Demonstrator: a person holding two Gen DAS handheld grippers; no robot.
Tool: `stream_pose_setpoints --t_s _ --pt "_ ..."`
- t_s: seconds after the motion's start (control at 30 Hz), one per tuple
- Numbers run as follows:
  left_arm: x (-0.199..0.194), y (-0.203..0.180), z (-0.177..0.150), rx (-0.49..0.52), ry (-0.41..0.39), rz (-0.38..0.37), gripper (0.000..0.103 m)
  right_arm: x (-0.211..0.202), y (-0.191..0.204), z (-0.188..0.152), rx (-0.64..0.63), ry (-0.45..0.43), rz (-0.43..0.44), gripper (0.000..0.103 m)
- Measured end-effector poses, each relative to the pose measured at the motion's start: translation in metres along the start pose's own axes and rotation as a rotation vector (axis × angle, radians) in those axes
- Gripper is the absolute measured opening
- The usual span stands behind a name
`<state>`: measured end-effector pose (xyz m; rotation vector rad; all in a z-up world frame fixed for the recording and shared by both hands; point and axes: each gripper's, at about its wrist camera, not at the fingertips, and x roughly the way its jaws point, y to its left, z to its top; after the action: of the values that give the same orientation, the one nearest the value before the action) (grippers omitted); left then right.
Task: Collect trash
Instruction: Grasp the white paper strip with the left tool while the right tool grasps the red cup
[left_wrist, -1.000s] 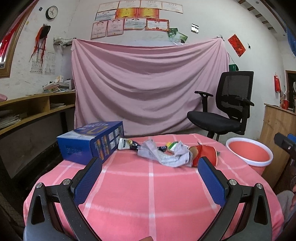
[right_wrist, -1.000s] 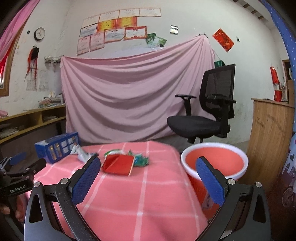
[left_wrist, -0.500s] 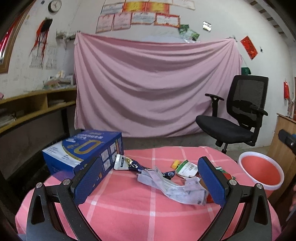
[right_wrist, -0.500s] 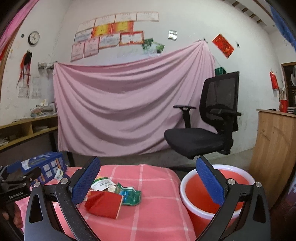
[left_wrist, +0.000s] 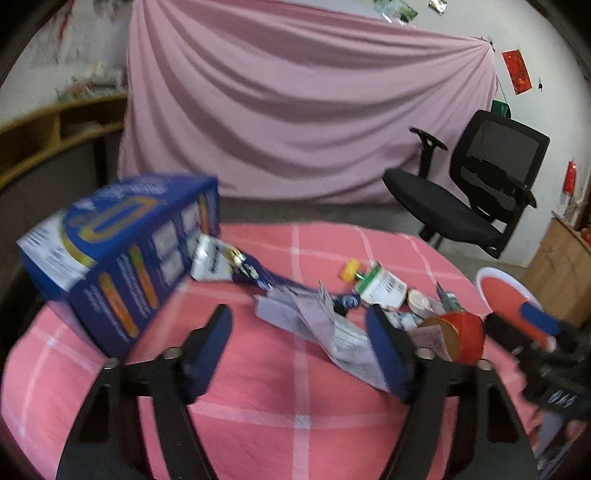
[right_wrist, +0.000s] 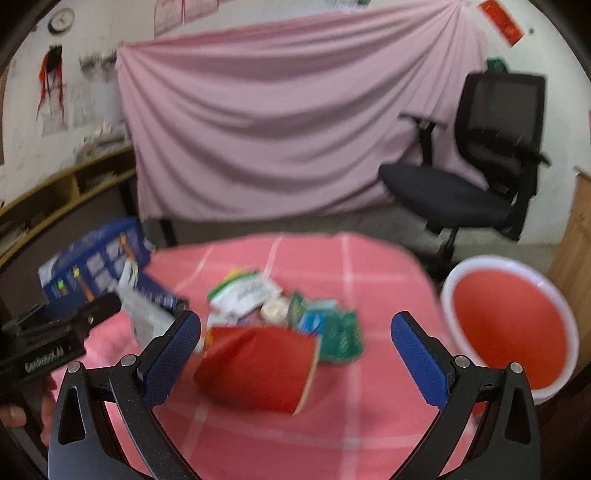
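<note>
Trash lies piled on the pink checked table (left_wrist: 295, 387): a crumpled printed paper (left_wrist: 325, 328), a red paper cup (right_wrist: 258, 369) on its side, green wrappers (right_wrist: 332, 332) and a white-green packet (left_wrist: 380, 288). My left gripper (left_wrist: 299, 332) hovers low over the table with its jaws closing; the paper's near end lies by the right pad, nothing pressed between them. My right gripper (right_wrist: 295, 343) stands open just above and short of the red cup (left_wrist: 461, 339). The red bin (right_wrist: 513, 325) with a white rim stands right of the table.
A blue carton (left_wrist: 118, 251) stands at the table's left, next to a white-blue pouch (left_wrist: 214, 258). A black office chair (right_wrist: 480, 192) is behind the bin, before a pink curtain. Wooden shelves (left_wrist: 55, 133) run along the left wall. A hand (right_wrist: 14, 413) holds the left gripper.
Both grippers moved forward and dipped toward the trash pile, which now looms larger. The left jaws have narrowed; the right jaws stay wide.
</note>
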<state>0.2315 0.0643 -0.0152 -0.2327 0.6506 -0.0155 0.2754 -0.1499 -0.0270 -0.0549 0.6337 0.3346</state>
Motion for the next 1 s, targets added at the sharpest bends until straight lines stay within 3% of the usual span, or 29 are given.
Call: stream_pose_setpoints --t_s 0.07,0.17,0.47,0.6,0.7,1.0 --pt "0.006 0.005 0.002 -0.030 0.036 -0.033 0.046 0.005 0.003 -0.002 -0.010 0.024 -0.004 0.103" --pt "0.014 0.009 0.005 -0.059 0.087 -0.073 0.033 0.006 0.006 -0.003 -0.021 0.041 -0.001 0.103" --pt "0.014 0.009 0.007 -0.049 0.124 -0.117 0.009 0.022 0.011 -0.002 -0.044 0.101 0.011 0.103" --pt "0.014 0.007 0.009 -0.040 0.121 -0.130 0.004 0.021 0.015 -0.003 -0.059 0.101 0.023 0.102" --pt "0.009 0.006 0.009 -0.025 0.102 -0.130 0.002 0.021 0.018 -0.004 -0.065 0.100 0.029 0.086" --pt "-0.019 -0.007 -0.004 0.018 -0.016 -0.121 0.002 0.014 0.014 -0.004 -0.041 0.060 0.057 0.081"
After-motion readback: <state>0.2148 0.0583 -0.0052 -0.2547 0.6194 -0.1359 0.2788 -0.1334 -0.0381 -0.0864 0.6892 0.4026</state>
